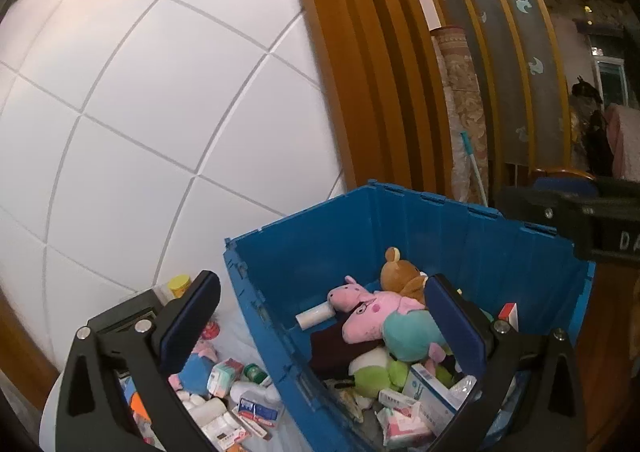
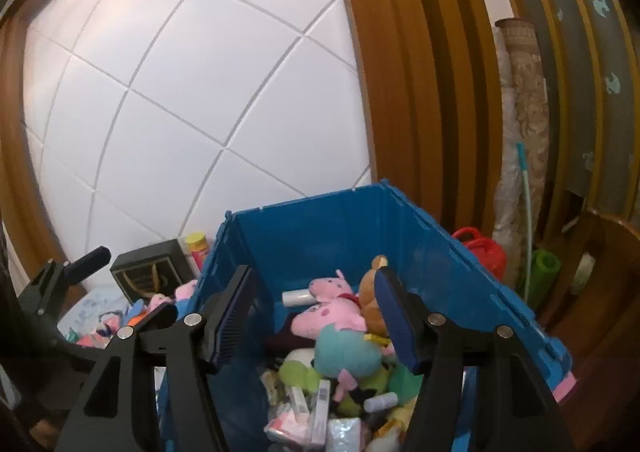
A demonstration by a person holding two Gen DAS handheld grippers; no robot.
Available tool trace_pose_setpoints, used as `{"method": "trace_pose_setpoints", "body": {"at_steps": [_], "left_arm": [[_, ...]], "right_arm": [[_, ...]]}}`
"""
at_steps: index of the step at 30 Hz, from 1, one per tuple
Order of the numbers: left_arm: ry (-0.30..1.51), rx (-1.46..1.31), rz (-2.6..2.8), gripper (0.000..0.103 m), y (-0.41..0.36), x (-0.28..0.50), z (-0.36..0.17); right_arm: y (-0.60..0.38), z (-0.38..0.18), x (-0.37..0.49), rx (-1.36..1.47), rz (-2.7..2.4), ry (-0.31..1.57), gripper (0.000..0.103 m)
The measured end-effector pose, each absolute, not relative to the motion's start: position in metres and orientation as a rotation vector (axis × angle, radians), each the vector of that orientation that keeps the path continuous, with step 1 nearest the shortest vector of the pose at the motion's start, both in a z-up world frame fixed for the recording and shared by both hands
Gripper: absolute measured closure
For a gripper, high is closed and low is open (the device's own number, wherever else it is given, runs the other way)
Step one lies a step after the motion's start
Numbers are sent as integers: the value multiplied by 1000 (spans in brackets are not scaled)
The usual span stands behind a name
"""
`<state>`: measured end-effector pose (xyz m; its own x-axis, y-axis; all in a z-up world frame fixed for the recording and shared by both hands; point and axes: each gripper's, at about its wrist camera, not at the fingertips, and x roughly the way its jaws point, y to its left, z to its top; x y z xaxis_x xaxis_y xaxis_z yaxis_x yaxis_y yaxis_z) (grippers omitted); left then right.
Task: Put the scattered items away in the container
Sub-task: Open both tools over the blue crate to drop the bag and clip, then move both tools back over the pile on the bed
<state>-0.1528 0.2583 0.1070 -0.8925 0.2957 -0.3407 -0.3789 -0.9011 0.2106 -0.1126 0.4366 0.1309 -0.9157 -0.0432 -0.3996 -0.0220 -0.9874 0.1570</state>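
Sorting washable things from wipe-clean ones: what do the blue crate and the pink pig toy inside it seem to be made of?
The blue crate looks like rigid moulded plastic, smooth with a slight sheen, with ribbed walls and a notched rim. The pink pig toy looks like soft plush fabric, matte and fuzzy, with stitched features; its filling cannot be seen.

half-buried toys and unreadable boxes

beyond the right finger, the brown bear (image 1: pixel 400 272) sits half hidden; small boxes (image 1: pixel 430 392) below the fingertips carry illegible print.

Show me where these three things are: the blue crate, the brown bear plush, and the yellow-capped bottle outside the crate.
blue crate (image 1: pixel 460 236): left wrist view, on its inner back wall.
brown bear plush (image 1: pixel 398 272): left wrist view, on its head.
yellow-capped bottle (image 2: pixel 197 241): right wrist view, on its yellow cap.
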Motion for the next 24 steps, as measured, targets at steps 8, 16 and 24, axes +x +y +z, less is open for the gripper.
{"method": "trace_pose_setpoints", "body": {"at_steps": [8, 16, 24], "left_arm": [[357, -418, 2783, 0, 232, -128, 100], [271, -420, 2867, 0, 193, -105, 89], [244, -436, 2914, 0, 159, -95, 77]], "right_arm": [[415, 114, -90, 616, -3073, -209, 34], [391, 103, -70, 549, -3089, -154, 29], [367, 97, -65, 537, -3061, -132, 28]]}}
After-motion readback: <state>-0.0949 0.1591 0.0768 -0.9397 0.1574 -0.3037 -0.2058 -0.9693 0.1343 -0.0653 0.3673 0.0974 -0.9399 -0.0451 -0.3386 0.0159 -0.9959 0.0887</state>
